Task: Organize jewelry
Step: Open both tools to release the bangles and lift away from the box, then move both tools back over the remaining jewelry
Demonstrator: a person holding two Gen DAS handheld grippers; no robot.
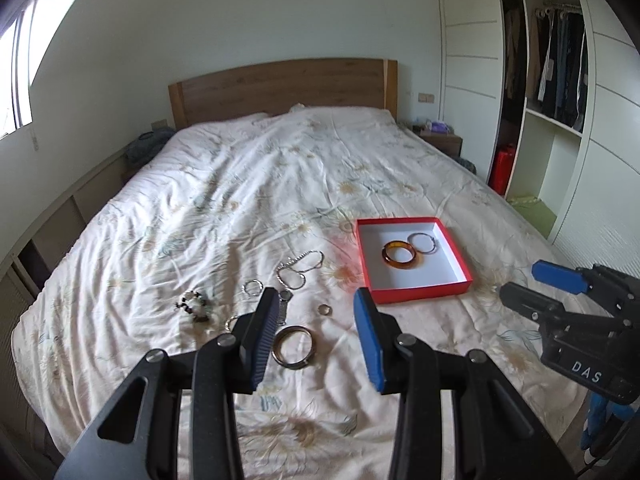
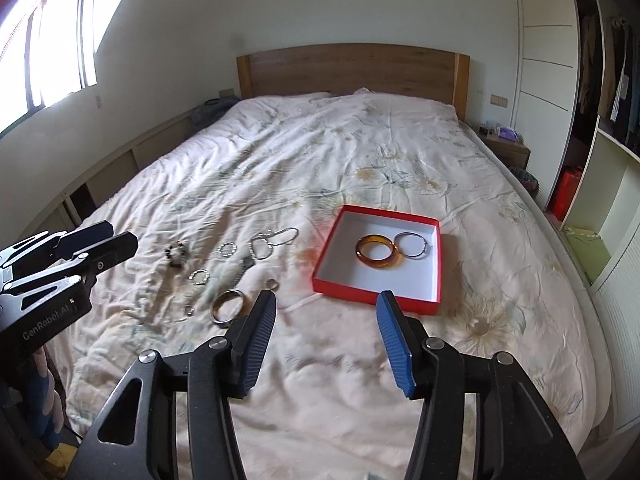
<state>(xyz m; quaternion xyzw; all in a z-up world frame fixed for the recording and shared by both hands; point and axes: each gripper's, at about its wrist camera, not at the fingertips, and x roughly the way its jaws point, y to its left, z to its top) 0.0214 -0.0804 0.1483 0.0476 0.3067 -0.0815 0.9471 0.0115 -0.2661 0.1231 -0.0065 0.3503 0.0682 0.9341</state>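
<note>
Over the near end of the bed [image 1: 240,184], I'm holding my left gripper [image 1: 316,300] with jaws spread wide, gripping nothing; my right gripper [image 2: 326,300] is also hanging wide open and empty.

Just past the left fingertips, loose jewelry is lying on the floral duvet [image 2: 360,152]: a wide metal bangle [image 1: 294,347] nearest, a small ring [image 1: 324,310] beside it, a dark beaded bracelet [image 1: 193,305] off left, a thin silver hoop [image 1: 253,287], and a silver chain [image 1: 298,266] tangled further out. A watch-like piece is sitting partly hidden behind my left finger; can't tell more.

Right of the pile, the red box [image 1: 416,294] is sitting open, white inside. It's holding an amber bangle [image 1: 401,254] and a thin silver bracelet [image 1: 424,243], the two touching.

Further back: wooden headboard [image 1: 280,88], nightstand [image 1: 442,142], open wardrobe [image 1: 556,72] with hanging clothes.

Readable text: "DAS" on the right gripper body in the left view, "GenRobot.AI" on the left one in the right view.
</note>
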